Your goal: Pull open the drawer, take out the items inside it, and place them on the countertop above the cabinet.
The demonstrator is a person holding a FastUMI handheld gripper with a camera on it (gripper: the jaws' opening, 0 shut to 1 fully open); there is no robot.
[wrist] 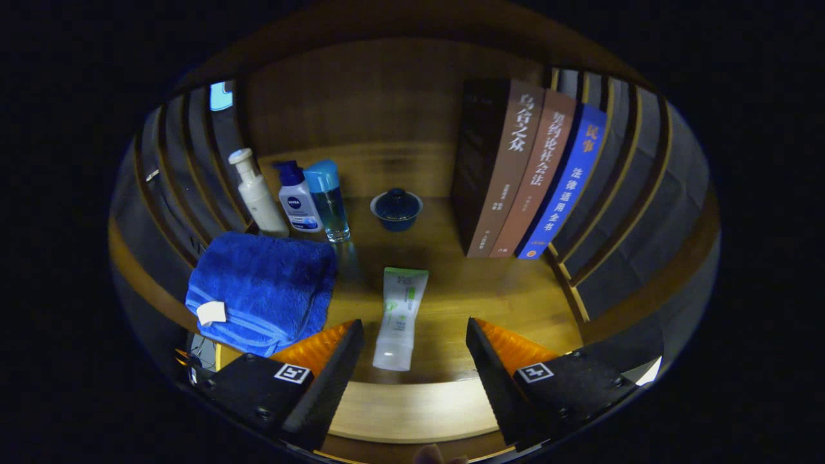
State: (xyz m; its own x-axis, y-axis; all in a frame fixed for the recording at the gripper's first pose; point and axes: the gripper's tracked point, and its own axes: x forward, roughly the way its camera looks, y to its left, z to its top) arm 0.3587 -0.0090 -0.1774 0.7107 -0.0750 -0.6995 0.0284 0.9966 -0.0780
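Note:
A white tube with a green band (399,317) lies flat on the wooden countertop (490,303), cap end toward me, between my fingers and a little left of the middle of the gap. My gripper (414,325) is open, its fingers apart on either side of the tube and touching nothing. A folded blue towel (264,290) rests on the countertop just ahead of my left finger.
Behind the towel stand a white pump bottle (258,193), a white-and-blue bottle (298,198) and a clear blue bottle (327,201). A small dark blue lidded bowl (396,210) sits mid-shelf. Three upright books (528,174) stand at the right. Slatted panels flank both sides.

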